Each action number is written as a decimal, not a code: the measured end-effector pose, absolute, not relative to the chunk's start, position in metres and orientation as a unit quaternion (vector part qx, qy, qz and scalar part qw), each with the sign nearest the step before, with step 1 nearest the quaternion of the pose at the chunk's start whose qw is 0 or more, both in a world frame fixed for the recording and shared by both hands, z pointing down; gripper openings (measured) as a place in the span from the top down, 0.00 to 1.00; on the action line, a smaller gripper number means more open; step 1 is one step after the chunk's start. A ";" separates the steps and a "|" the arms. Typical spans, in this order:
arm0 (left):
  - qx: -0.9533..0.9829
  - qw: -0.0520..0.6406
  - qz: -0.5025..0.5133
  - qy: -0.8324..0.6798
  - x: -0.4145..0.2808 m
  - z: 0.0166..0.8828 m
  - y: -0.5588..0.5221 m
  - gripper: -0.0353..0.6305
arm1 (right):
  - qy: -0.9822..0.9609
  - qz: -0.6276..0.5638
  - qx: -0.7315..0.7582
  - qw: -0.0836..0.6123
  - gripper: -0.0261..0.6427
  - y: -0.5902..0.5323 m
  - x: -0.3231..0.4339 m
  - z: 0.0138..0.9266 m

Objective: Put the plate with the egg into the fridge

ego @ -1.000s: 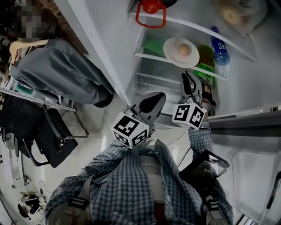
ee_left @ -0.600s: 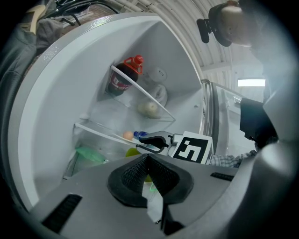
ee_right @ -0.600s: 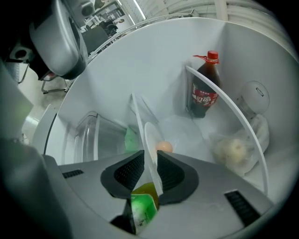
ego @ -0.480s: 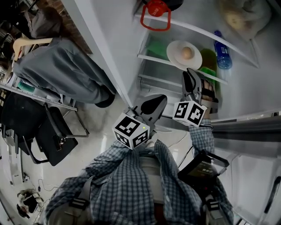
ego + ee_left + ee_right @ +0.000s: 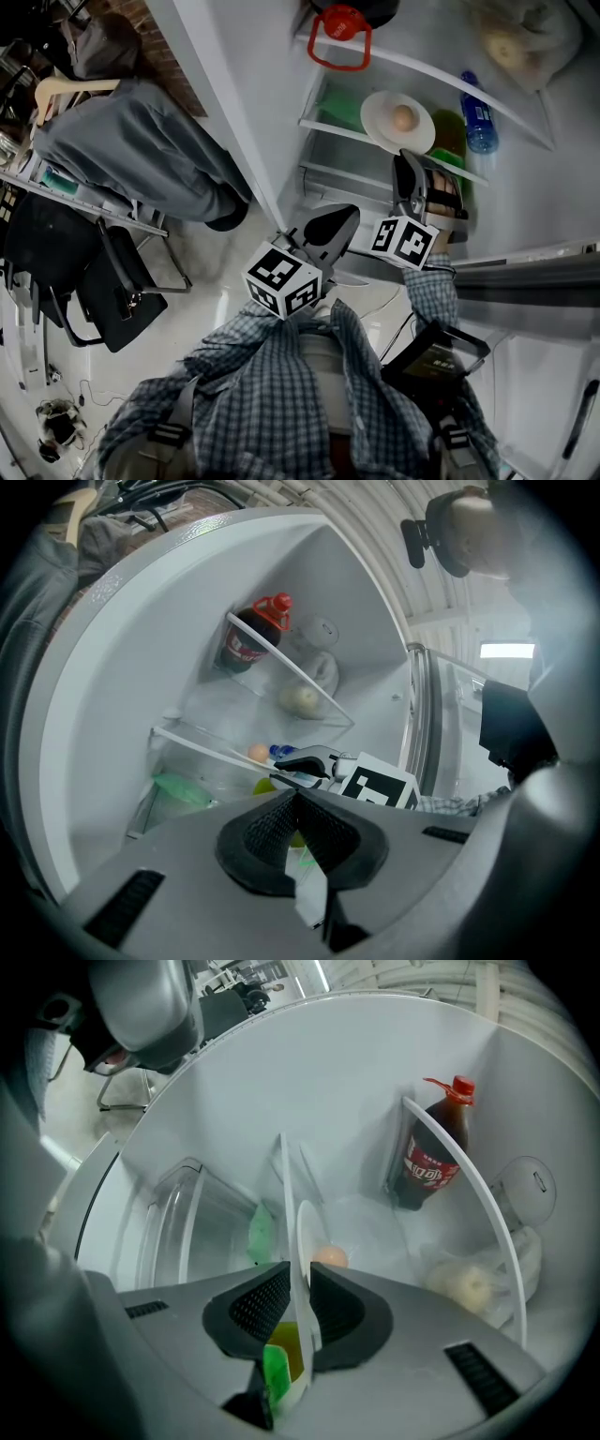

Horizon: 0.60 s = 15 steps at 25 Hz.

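Right gripper [image 5: 299, 1274] jaws just parted round plate [image 5: 380, 122] on fridge shelf [image 5: 328, 128]; left gripper's [image 5: 298, 796] clenched.

The white plate [image 5: 382, 111] with the egg [image 5: 404, 118] rests on a fridge shelf [image 5: 328, 128], with a blue bottle [image 5: 478, 127] near it on the right. The right gripper [image 5: 411, 161] has its tips at the plate's near rim, and its jaws have just been opening. The left gripper [image 5: 343, 217] hangs lower and to the left, apart from the plate.

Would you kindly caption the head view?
White round plate bearing a brown egg sits on the clear fridge shelf.
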<state>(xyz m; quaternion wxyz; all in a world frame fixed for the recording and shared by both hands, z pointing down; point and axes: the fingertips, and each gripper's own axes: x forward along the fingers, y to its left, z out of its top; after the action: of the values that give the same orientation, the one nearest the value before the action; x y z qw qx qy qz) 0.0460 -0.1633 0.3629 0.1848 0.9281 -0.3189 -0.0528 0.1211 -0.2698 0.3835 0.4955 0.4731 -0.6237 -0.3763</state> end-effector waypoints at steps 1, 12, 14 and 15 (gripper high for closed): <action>0.928 0.187 -0.054 -0.319 0.046 0.363 -0.164 0.94 | -0.622 -0.378 0.472 0.497 0.86 -0.270 0.121 0.384; 0.918 0.217 -0.069 -0.323 0.041 0.364 -0.166 0.94 | -0.602 -0.395 0.467 0.513 0.92 -0.272 0.122 0.380; 0.918 0.219 -0.069 -0.323 0.041 0.365 -0.166 0.94 | -0.600 -0.396 0.467 0.515 0.92 -0.271 0.122 0.380; 0.918 0.220 -0.070 -0.323 0.042 0.365 -0.166 0.94 | -0.599 -0.396 0.468 0.515 0.92 -0.271 0.123 0.380</action>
<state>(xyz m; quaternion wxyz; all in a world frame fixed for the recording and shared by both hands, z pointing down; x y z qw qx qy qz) 0.0415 -0.1663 0.3652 0.2202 0.9178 -0.3230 -0.0699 0.1226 -0.2707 0.3803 0.5150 0.4677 -0.5993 -0.3961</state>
